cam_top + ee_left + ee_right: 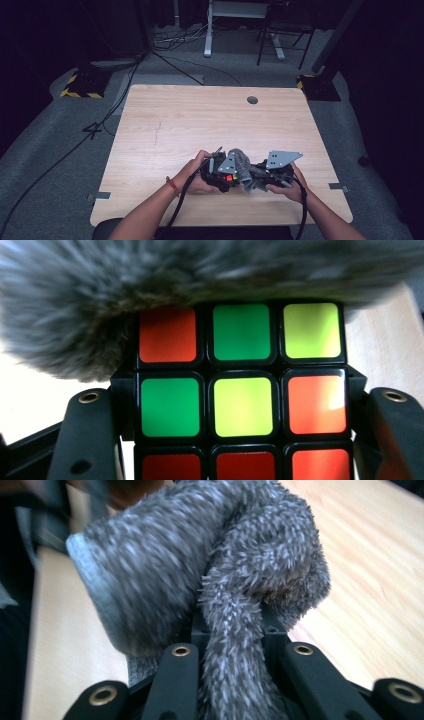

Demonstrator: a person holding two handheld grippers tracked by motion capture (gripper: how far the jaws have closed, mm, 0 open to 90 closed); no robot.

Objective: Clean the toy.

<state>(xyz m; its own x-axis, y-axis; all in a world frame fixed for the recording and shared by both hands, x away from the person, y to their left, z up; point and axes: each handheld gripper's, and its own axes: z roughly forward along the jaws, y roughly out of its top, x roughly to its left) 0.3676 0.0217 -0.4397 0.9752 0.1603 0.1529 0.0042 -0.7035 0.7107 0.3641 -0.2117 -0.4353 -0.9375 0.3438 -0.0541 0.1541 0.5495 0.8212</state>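
Item: puzzle cube (242, 390), scrambled, red, green and yellow stickers on the near face. Location: above the near edge of the wooden table (200, 115), held off its surface between the two hands.

Held by: left gripper (222, 175), jaws clenched on the cube's two sides, as the left gripper view shows.

Item: grey fuzzy cloth (210, 580), draped over the cube's top and far side, one long tail hanging down from it.

Held by: right gripper (235, 680), jaws closed on that tail; the tail runs lengthwise between the jaws, straight out towards the cube.

Key relation: cloth lies on the cube's upper side, directly ahead of the right gripper, which is the nearer to it; the left gripper sits at the cube's opposite side. Judged step: wiping or wrapping the cube; a pull along the tail's axis would drag the cloth across the cube
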